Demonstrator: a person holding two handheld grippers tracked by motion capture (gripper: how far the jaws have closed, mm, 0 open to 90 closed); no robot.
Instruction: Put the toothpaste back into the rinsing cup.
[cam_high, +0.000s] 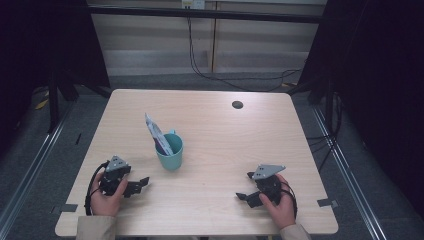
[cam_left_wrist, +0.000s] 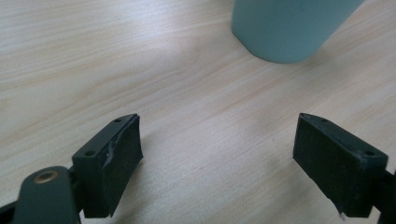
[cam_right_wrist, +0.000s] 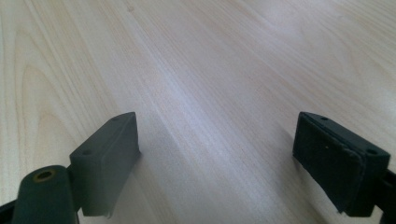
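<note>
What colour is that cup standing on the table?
The cup is a light teal, a blue-green; the high view shows it best.

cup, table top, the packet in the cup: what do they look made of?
Cup: probably plastic, matte teal, uniform colour with no gloss. Table: pale wood or wood-look laminate, smooth, printed-looking grain lines. Packet: thin glossy film or coated paper, white with purple print; too small to say which.

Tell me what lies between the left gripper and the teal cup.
Nothing: bare wood separates the left gripper from the teal cup, as the left gripper view shows.
</note>
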